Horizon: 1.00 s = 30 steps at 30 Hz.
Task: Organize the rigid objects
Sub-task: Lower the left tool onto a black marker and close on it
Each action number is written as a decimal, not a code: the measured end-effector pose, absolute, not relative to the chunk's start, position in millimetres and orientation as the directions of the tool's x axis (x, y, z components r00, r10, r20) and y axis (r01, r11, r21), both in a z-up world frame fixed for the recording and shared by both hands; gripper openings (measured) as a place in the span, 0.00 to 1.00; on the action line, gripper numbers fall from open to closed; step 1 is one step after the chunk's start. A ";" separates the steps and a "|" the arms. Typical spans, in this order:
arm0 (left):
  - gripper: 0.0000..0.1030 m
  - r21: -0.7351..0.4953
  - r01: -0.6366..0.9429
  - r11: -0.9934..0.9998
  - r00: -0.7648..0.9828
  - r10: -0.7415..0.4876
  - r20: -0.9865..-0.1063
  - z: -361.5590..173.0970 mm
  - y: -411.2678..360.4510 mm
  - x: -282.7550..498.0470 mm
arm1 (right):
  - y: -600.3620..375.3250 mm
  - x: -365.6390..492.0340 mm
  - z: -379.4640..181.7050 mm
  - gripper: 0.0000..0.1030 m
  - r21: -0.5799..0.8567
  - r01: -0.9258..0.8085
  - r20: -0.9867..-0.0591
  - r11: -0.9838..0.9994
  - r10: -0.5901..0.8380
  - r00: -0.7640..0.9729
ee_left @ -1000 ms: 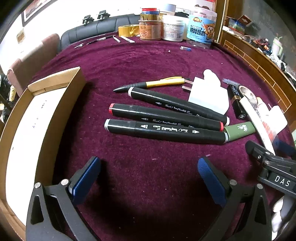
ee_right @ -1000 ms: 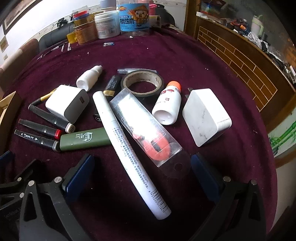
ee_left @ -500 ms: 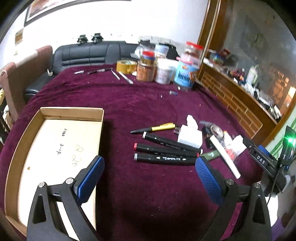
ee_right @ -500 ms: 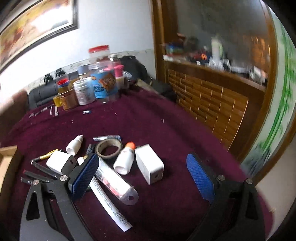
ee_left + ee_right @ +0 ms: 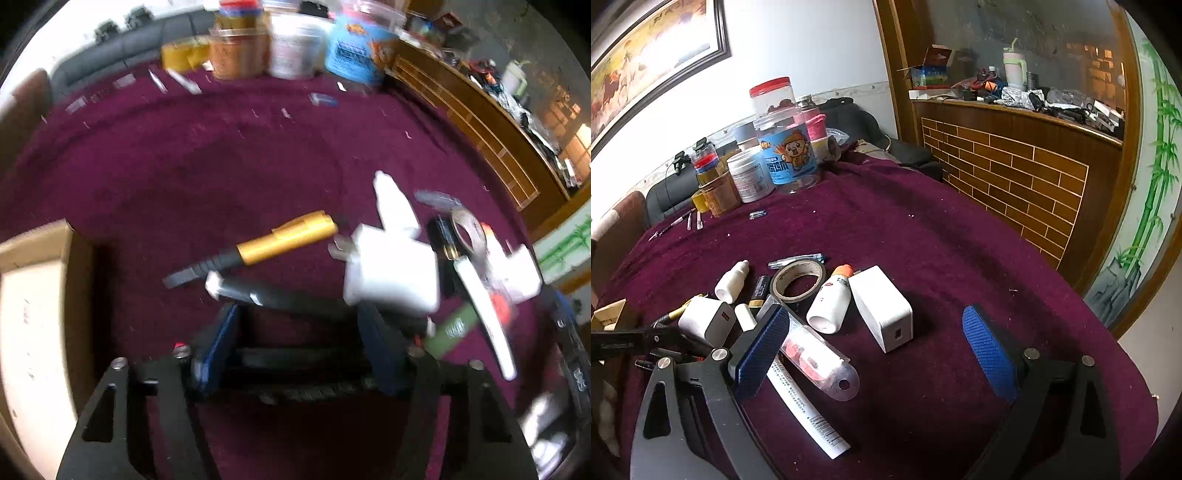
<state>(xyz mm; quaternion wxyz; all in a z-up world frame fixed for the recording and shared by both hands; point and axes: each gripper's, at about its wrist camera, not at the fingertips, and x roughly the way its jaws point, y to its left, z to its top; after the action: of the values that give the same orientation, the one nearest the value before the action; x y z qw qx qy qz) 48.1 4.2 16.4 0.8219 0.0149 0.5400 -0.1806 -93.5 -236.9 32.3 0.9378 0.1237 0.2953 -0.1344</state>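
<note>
Three black markers (image 5: 277,295) lie side by side on the maroon cloth. My left gripper (image 5: 297,345) is low over them and its jaws are closing, with the two nearer markers between the blue pads (image 5: 218,343); blur hides any contact. A yellow pen (image 5: 284,240) and a white plug charger (image 5: 391,273) lie just beyond. My right gripper (image 5: 875,314) hangs open above the cloth with nothing between its pads. Below it are a white charger block (image 5: 882,306), an orange-capped bottle (image 5: 831,299), a tape roll (image 5: 798,277) and a clear blister pack (image 5: 812,354).
An open cardboard box (image 5: 37,295) stands at the left of the markers. A green lighter (image 5: 454,326) and a long white tube (image 5: 805,410) lie in the pile. Jars and tubs (image 5: 786,158) crowd the table's far edge. A brick-patterned wooden counter (image 5: 1015,177) runs along the right.
My left gripper has dropped from a high view down onto the markers and its jaws have narrowed. The right gripper rose and tilted up a second ago and has since held still, open.
</note>
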 end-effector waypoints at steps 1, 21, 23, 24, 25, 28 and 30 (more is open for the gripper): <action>0.43 -0.137 0.336 0.932 0.345 -0.257 -0.903 13.6 0.4 38.5 | -238.0 -93.3 31.7 0.93 0.161 0.325 -0.590 0.932 -0.173 0.789; 0.43 -0.207 0.349 0.914 0.376 -0.339 -0.862 59.0 62.6 -95.9 | -240.1 -90.2 27.8 0.93 0.183 0.316 -0.619 0.931 -0.140 0.773; 0.43 -0.210 0.350 0.913 0.327 -0.329 -0.886 48.6 57.6 -101.0 | -239.9 -90.5 27.9 0.93 0.183 0.316 -0.619 0.931 -0.140 0.772; 0.43 -0.212 0.341 0.916 0.291 -0.317 -0.903 42.4 53.4 -100.5 | -240.0 -90.5 27.9 0.93 0.184 0.316 -0.619 0.931 -0.139 0.773; 0.43 -0.216 0.333 0.918 0.256 -0.308 -0.916 35.4 49.6 -97.9 | -239.9 -90.4 28.0 0.93 0.184 0.316 -0.620 0.931 -0.140 0.772; 0.43 -0.204 0.328 0.922 0.230 -0.287 -0.930 22.7 36.0 -90.1 | -239.9 -90.5 28.4 0.93 0.186 0.320 -0.620 0.929 -0.142 0.772; 0.43 -0.184 0.340 0.922 0.270 -0.283 -0.920 27.8 23.9 -77.8 | -240.1 -90.0 28.2 0.93 0.189 0.323 -0.621 0.927 -0.142 0.771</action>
<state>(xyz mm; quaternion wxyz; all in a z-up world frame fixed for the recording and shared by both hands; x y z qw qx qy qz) -77.8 23.9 27.8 0.7965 0.0249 0.5716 -0.1953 -90.0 -240.1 28.2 0.9299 0.1438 0.3144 -0.1251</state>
